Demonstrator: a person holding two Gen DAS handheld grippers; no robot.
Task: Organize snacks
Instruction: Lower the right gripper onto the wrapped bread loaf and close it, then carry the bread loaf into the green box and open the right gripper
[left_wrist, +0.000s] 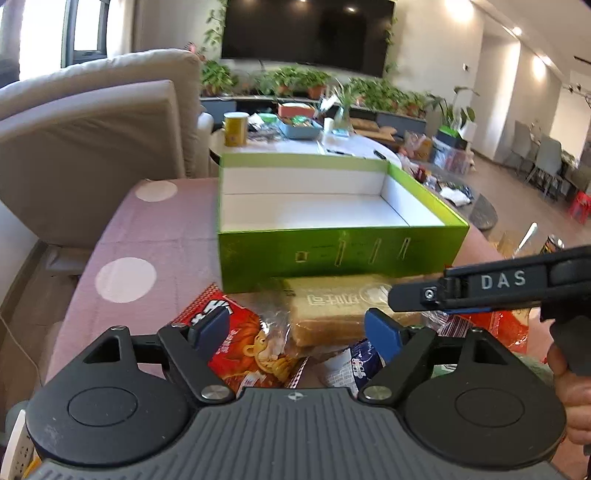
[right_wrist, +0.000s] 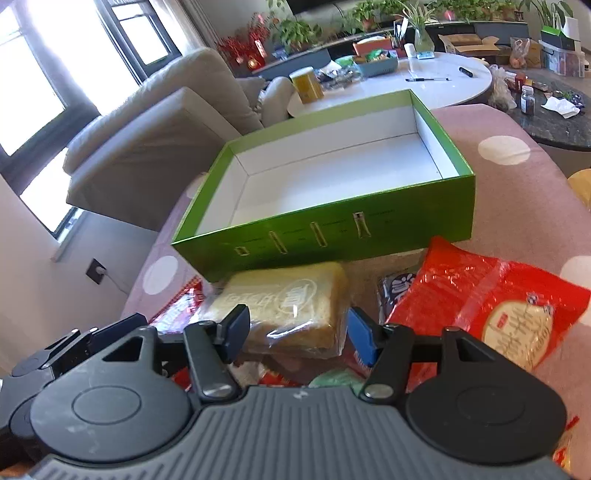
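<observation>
- My left gripper (left_wrist: 295, 325) hangs over the snack pile, jaws apart, gripping nothing; red packet (left_wrist: 255, 347) under its left pad.
- My right gripper (right_wrist: 297, 332) is open too, straddling the bread (right_wrist: 288, 306) without pressing it, I judge.
- Bread, twelve o'clock of the right gripper: soft, light, in slick film — I'd pinch gently across the short sides.
- Its long axis runs nine to three, along the box front.
- Red bag (right_wrist: 498, 302) at two o'clock looks crinkly and light.
- Farthest, the green box (right_wrist: 406, 229) — empty.
</observation>
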